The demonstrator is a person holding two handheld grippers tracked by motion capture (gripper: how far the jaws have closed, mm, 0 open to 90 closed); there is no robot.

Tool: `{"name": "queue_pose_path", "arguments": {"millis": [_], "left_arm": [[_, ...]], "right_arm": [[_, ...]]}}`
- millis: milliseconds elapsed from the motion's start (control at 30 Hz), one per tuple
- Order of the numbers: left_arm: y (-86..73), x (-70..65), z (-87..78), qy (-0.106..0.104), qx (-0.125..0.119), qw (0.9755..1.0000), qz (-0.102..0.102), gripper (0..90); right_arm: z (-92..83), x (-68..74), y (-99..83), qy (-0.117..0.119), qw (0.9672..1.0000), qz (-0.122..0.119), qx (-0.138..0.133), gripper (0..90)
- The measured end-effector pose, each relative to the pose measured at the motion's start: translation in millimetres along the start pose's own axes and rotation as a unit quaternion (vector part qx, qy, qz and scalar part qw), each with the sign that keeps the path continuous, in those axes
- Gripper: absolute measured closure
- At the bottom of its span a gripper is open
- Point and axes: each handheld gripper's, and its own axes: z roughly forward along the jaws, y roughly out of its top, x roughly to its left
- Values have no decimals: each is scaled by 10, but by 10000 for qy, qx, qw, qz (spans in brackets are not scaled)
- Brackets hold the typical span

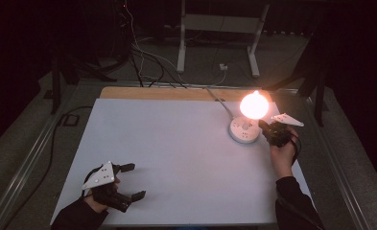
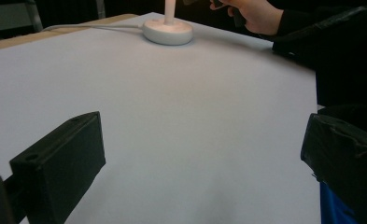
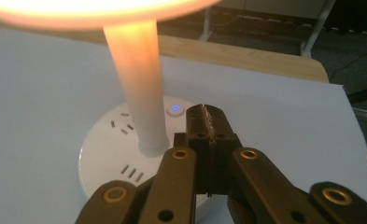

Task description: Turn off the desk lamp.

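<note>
While the lit lamp point(image 1: 246, 125) stands at the table's point(image 1: 176, 158) two o'clock, the right gripper point(image 3: 208, 122) — jaws pressed together, tips just beside its button point(image 3: 174, 108) — could slip and re-press it; left gripper point(image 1: 128, 181) idles, jaws spread, at seven o'clock.

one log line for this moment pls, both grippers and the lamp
lamp: lit, on round socket base | right gripper: shut, tips over base by blue button | left gripper: open, idle, near table edge
</note>
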Motion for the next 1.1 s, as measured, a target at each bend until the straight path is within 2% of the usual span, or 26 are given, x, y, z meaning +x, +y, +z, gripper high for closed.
{"name": "queue_pose_path", "arguments": {"millis": [567,833,1100], "left_arm": [[-1,-3,0,5,9,10000,9,4],[2,-1,-1,-3,-17,10000,-4,5],[-1,-6,4,-3,8,10000,14,5]], "right_arm": [[188,51,-164,-32,9990,-115,421,898],[224,74,-182,-44,9986,-198,483,898],[229,49,-197,49,9989,-147,453,898]]}}
